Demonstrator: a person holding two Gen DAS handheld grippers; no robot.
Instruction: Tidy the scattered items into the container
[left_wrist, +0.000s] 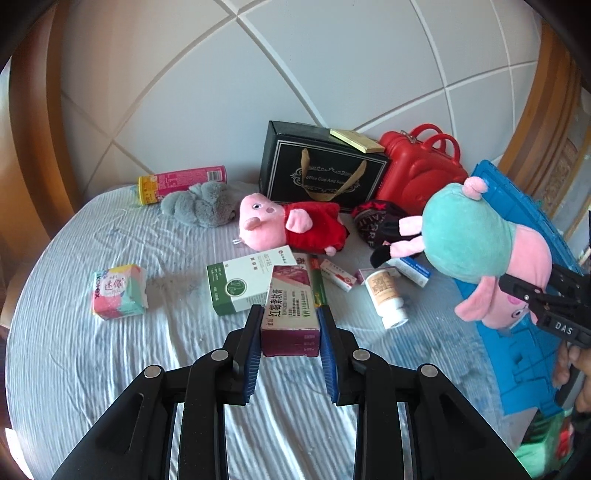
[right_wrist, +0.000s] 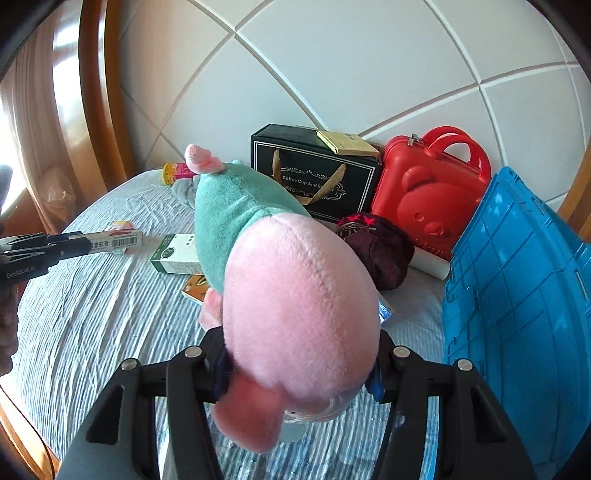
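Left tongs (left_wrist: 290, 332) clamped on a maroon ointment box (left_wrist: 291, 314), held above the striped bed sheet (left_wrist: 110, 350). Right tongs (right_wrist: 299, 365) gripping the pink head of a teal-bodied pig plush (right_wrist: 295, 295) — just beside the blue crate (right_wrist: 517, 277). Behind, on the bed: 1 red-dressed pig plush (left_wrist: 291, 227), black gift box (left_wrist: 321, 166), red case (left_wrist: 417, 173).

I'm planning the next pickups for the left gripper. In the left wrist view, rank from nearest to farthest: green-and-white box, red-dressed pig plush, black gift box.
From the left gripper:
1. Green-and-white box, just ahead, slightly left.
2. Red-dressed pig plush, mid-bed, beyond it.
3. Black gift box, at the headboard.
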